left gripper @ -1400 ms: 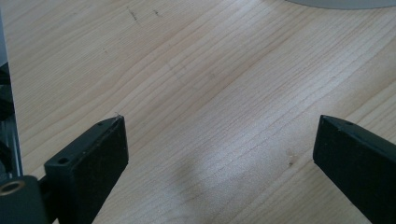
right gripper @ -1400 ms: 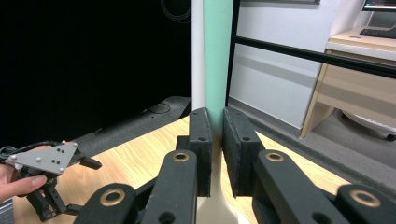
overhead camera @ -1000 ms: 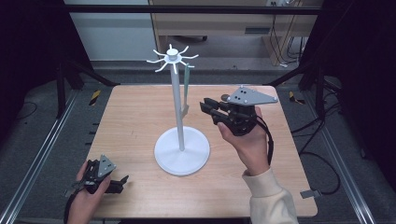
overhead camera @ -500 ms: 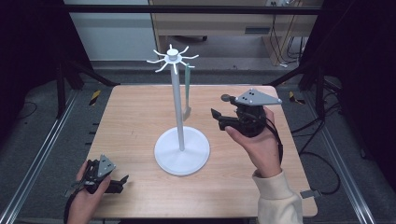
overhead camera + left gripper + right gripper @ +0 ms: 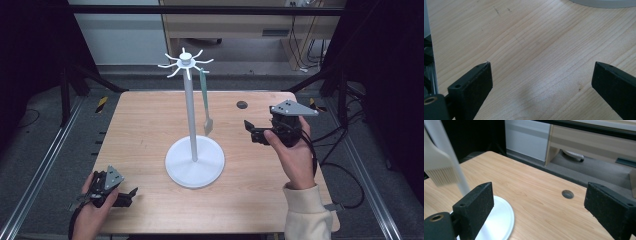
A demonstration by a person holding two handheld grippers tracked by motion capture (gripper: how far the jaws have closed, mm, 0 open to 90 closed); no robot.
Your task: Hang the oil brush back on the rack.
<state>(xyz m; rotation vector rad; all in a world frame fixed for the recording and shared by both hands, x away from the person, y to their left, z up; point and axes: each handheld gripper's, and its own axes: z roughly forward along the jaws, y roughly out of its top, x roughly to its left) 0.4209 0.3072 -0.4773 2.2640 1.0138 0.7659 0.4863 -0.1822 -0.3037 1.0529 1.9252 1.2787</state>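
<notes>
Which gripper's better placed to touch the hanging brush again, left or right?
Right. The right gripper, jaws just opened and empty, sits beside the brush on the stand. The left gripper rests open at the table's near corner.

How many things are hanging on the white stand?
1. A green-handled brush hangs from one hook at the top of the white stand, on its right side, bristles down. The other hooks look bare.

Right hand (image 5: 295, 155) is up off the table, holding the right gripper (image 5: 255, 134) roughly level, pointing left, its jaws just spread wide with nothing between them. Down at the near left corner, the left gripper (image 5: 131, 192) sits low, jaws wide apart too, empty.
</notes>
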